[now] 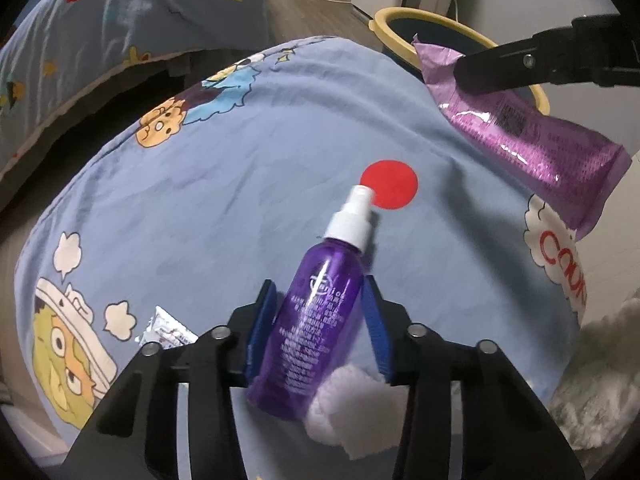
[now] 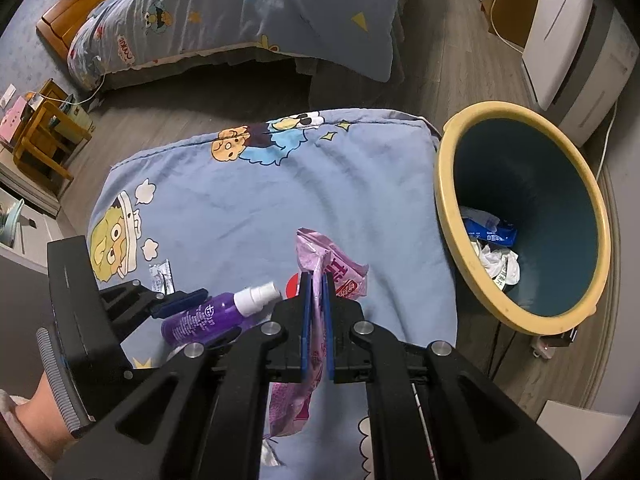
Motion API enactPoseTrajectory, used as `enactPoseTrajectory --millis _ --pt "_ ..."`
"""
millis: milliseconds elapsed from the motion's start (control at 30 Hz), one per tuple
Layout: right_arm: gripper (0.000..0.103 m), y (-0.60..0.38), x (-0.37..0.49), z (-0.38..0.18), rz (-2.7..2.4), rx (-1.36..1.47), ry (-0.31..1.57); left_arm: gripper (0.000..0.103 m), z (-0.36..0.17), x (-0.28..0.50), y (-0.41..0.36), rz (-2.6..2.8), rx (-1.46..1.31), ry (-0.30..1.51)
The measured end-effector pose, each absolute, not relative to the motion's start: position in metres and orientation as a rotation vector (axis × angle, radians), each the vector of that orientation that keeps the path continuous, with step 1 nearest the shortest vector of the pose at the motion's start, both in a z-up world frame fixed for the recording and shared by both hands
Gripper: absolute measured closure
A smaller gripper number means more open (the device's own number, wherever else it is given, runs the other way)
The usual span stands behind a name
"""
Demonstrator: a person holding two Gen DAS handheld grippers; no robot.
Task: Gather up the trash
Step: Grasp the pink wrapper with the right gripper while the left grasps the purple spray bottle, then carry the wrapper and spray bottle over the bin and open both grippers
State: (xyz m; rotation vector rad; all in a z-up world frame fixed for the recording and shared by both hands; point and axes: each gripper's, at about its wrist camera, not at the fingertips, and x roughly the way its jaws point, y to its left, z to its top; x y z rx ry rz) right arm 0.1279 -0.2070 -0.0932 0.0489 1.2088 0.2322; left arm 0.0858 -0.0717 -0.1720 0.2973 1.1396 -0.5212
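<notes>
A purple spray bottle (image 1: pixel 316 320) with a white pump top lies on the blue cartoon-print cushion (image 1: pixel 200 200). My left gripper (image 1: pixel 319 282) straddles its body, and both blue pads touch its sides. The right wrist view shows the same bottle (image 2: pixel 208 316) at lower left. My right gripper (image 2: pixel 316 276) is shut on a shiny purple snack packet (image 2: pixel 320 252), which hangs above the cushion (image 2: pixel 260 208). In the left wrist view that packet (image 1: pixel 532 140) hangs at upper right. A small clear wrapper (image 2: pixel 162 276) and a white tissue wad (image 1: pixel 352 412) lie on the cushion.
A yellow-rimmed bin (image 2: pixel 444 200) with a dark inside stands right of the cushion and holds crumpled paper and a blue pack. A bed (image 2: pixel 240 12) with matching bedding lies beyond, across wooden floor. A white appliance (image 2: pixel 560 40) stands at far right, wooden stools (image 2: pixel 44 136) at left.
</notes>
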Motion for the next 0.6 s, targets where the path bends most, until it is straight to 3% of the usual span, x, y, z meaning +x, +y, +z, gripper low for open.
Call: enactPoseTrajectory --millis 600 --pt "0.098 -0.216 0.133 -0.079 0.215 0.082 1.153 0.069 -0.117 0.092 -0.061 -0.473 0.183 0.969"
